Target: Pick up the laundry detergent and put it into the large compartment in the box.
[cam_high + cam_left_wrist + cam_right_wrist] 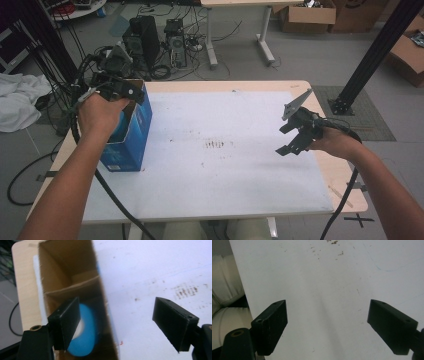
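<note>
A blue carton [136, 131] stands upright with its top open at the left edge of the white mat [225, 175]. Its brown inside [62, 265] holds a round blue thing with a white centre [86, 335], which also shows in the high view [120, 125]. My left gripper [121, 90] hovers over the carton's mouth, open [117, 307]. One jaw is over the opening, the other over the mat, and the carton's right wall lies between them. My right gripper [286, 140] is open and empty above the mat's right side [328, 305].
Brown stains [217, 145] mark the mat's middle. Bare wood of the table [345, 192] shows at the right. On the floor beyond are computer towers [142, 40], cables, a white cloth [20, 102], a black post [372, 55] and cardboard boxes [307, 15].
</note>
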### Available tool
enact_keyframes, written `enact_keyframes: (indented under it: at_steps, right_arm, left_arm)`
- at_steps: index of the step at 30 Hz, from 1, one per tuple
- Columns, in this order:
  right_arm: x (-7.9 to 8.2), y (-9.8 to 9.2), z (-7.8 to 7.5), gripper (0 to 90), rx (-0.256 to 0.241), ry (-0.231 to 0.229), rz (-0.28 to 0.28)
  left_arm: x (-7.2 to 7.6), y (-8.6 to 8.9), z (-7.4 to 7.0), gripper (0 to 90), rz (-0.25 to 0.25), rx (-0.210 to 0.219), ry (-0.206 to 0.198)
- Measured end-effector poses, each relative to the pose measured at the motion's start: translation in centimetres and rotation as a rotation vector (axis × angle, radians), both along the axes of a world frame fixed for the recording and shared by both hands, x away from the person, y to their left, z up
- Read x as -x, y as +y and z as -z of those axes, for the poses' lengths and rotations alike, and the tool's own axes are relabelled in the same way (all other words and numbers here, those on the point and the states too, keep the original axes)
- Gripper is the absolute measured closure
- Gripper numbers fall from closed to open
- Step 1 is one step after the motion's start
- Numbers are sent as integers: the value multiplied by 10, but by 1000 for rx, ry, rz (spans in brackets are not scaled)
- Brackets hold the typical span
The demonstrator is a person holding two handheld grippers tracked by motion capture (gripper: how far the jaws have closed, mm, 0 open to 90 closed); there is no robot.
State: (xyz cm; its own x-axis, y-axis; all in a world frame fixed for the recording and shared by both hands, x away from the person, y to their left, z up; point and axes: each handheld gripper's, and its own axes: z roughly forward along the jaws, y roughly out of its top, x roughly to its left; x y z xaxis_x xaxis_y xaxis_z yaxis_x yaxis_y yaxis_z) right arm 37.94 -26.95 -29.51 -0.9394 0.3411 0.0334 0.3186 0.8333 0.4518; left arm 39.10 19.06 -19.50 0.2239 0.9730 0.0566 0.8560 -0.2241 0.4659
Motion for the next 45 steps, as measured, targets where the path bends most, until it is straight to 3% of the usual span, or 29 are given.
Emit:
enact_keyframes:
  at_steps: [4, 6, 9, 15, 19, 20, 22, 25, 26, 27, 28, 29, 30, 31, 32, 33, 34, 36, 40, 45]
  right_arm:
    - [0, 0, 0, 162, 1, 1, -2]
    - [0, 0, 0, 162, 0, 2, -2]
    - [1, 0, 0, 162, 0, 3, 0]
    - [1, 0, 0, 162, 0, 5, -1]
    - [1, 1, -1, 162, 2, 4, -1]
    - [1, 1, -1, 162, 2, 4, -1]
    - [1, 1, -2, 162, 1, 3, 1]
    - [1, 2, -2, 162, 0, 2, 0]
    - [2, 2, -3, 162, 0, 4, 0]
    - [2, 2, -3, 162, 0, 4, 0]
    - [3, 3, -3, 162, 1, 4, 1]
    - [3, 3, -3, 162, 1, 4, 1]
    - [3, 3, -3, 162, 0, 4, -2]
    - [3, 3, -3, 162, 0, 4, -2]
    - [3, 3, -2, 162, 2, 4, 0]
    - [3, 3, -2, 162, 2, 4, 0]
    - [3, 3, -3, 162, 2, 4, 2]
    - [4, 3, -3, 162, 2, 4, 2]
    - [4, 1, -2, 162, 1, 9, 5]
    - [4, 0, 0, 162, 1, 14, 9]
  left_arm:
    - [1, -10, -2, 219, 48, -4, -8]
    - [1, -18, -3, 216, 98, -5, -6]
    - [1, -24, -5, 197, 124, -10, -12]
    - [2, -41, -8, 183, 207, -23, -40]
    - [2, -59, -9, 182, 284, -26, -46]
    - [2, -59, -9, 183, 284, -26, -46]
    - [3, -73, -9, 182, 346, -37, -42]
    - [3, -83, -7, 182, 380, -36, -42]
    - [3, -93, -5, 181, 421, -39, -31]
    - [3, -93, -5, 179, 421, -39, -31]
    - [3, -104, 0, 182, 472, -36, -19]
    - [3, -104, 0, 183, 472, -36, -19]
    - [3, -113, 3, 181, 535, -57, -4]
    - [3, -113, 3, 183, 535, -57, -4]
    - [2, -122, 8, 184, 585, -69, 7]
    - [2, -122, 8, 183, 585, -69, 7]
    - [1, -129, 12, 181, 632, -74, 20]
    - [1, -132, 14, 182, 650, -74, 20]
    - [0, -144, 24, 182, 743, -80, 48]
    - [-1, -149, 30, 183, 780, -73, 62]
